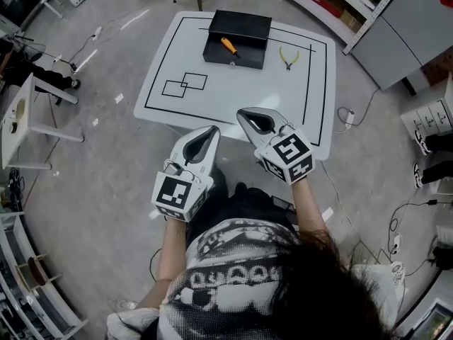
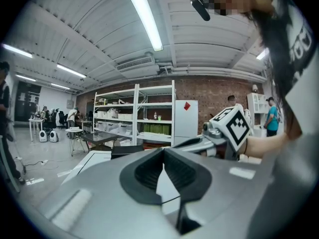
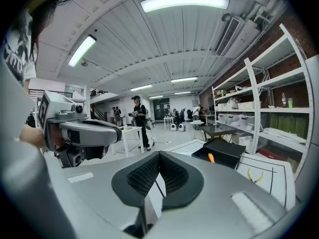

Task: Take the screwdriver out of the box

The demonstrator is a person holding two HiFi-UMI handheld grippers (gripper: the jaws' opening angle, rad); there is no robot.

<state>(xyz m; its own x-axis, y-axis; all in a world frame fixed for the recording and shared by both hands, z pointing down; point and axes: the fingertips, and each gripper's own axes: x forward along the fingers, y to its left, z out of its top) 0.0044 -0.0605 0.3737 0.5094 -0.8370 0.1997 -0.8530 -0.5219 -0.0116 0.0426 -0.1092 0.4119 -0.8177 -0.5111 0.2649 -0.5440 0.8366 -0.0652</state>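
A black box [image 1: 237, 28] stands open at the far end of the white table [image 1: 233, 98]. In it lies the screwdriver [image 1: 229, 47], with an orange handle. In the right gripper view the box [image 3: 227, 152] is ahead to the right, and the orange handle of the screwdriver [image 3: 211, 158] shows in it. My left gripper [image 1: 214, 129] and right gripper [image 1: 241, 112] hover side by side over the table's near edge, well short of the box. Both point toward it. Each is shut with nothing between its jaws, as seen for the left gripper [image 2: 163, 151] and the right gripper [image 3: 159, 154].
Yellow-handled pliers [image 1: 288, 57] lie on the table just right of the box. Black outlines, among them two overlapping rectangles [image 1: 184, 85], are drawn on the tabletop. A small white table [image 1: 28, 112] stands at the left and shelving [image 1: 340, 6] at the far right. Cables run over the floor.
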